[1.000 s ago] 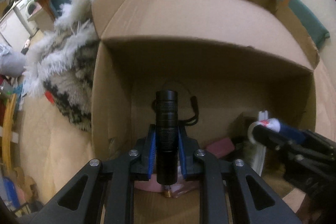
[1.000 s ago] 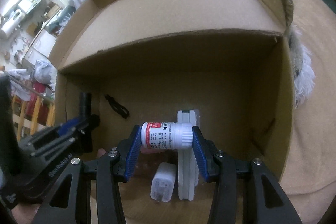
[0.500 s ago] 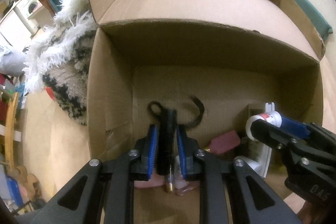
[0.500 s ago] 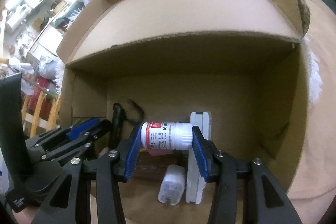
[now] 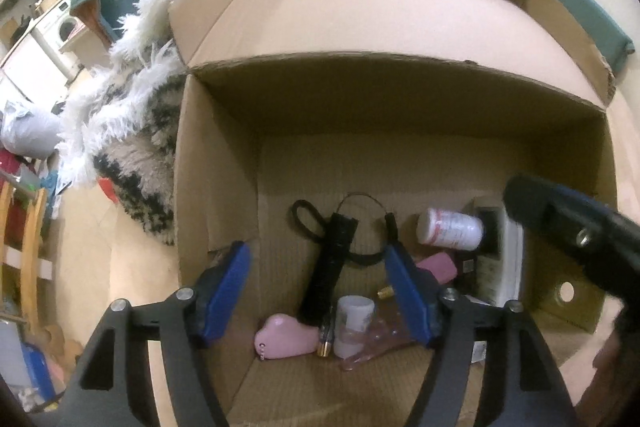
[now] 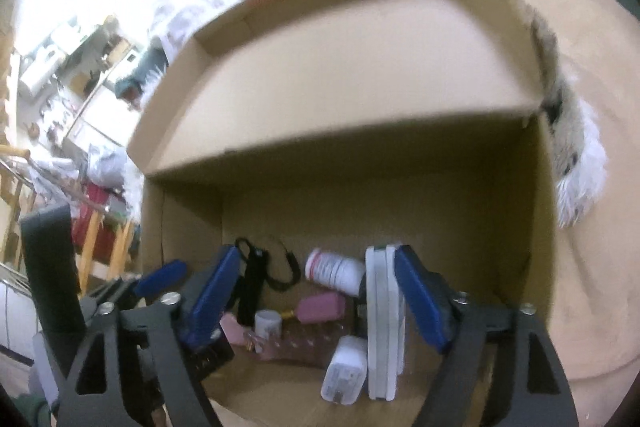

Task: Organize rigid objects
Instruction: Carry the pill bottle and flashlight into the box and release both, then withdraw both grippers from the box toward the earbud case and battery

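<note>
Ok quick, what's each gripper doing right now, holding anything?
Left gripper: jaws opening, holding nothing; the black flashlight lies loose in the cardboard box.
Right gripper: jaws opening, holding nothing; the white pill bottle lies in the box.

Tan bedcover (image 5: 132, 267), cardboard box (image 5: 216, 195), shaggy blanket (image 5: 132, 131)

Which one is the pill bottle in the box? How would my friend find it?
Look into the big cardboard box and down to its floor. Near the back wall, just left of the tall white flat case standing on edge, the pill bottle lies on its side. It is the only white round bottle with a red-printed label; the black flashlight lies further left.
</note>
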The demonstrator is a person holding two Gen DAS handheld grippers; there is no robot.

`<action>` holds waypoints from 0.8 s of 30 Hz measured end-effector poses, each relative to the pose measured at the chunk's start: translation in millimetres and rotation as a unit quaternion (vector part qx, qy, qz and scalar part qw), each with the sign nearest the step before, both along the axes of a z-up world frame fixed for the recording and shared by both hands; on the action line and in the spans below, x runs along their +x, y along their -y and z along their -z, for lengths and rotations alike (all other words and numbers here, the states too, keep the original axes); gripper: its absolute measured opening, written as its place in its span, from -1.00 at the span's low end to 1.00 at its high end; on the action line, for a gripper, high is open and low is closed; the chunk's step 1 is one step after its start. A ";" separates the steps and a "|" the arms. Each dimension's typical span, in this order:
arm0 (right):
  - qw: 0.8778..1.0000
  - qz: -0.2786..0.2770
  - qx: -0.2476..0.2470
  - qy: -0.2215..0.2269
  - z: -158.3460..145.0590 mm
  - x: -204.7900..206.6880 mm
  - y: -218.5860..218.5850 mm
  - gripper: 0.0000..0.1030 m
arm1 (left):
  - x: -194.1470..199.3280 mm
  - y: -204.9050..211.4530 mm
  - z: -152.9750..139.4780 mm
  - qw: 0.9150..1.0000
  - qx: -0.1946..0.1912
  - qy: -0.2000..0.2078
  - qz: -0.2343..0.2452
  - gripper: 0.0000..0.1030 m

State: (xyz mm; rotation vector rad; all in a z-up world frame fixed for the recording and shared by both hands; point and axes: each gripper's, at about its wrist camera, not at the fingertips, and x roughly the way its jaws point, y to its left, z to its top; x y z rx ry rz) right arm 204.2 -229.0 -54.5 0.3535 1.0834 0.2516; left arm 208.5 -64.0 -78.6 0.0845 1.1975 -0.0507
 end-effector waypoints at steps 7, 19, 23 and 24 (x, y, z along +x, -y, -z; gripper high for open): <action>1.000 0.008 0.001 -0.012 4.7 3.9 -0.1 0.76 | 2.2 1.6 -0.7 1.000 0.002 0.000 -0.003 0.31; 1.000 0.001 -0.010 0.001 -5.5 0.7 -7.3 0.76 | -9.5 -10.4 -35.1 0.999 -0.006 0.035 -0.008 0.31; 1.000 0.006 -0.012 0.004 -11.5 -9.7 -2.9 0.76 | -16.3 -15.6 -46.1 0.999 -0.011 0.030 -0.017 0.31; 1.000 0.008 -0.013 0.005 -13.9 -13.3 -1.7 0.76 | -18.0 -18.1 -48.4 0.999 -0.014 0.027 -0.022 0.31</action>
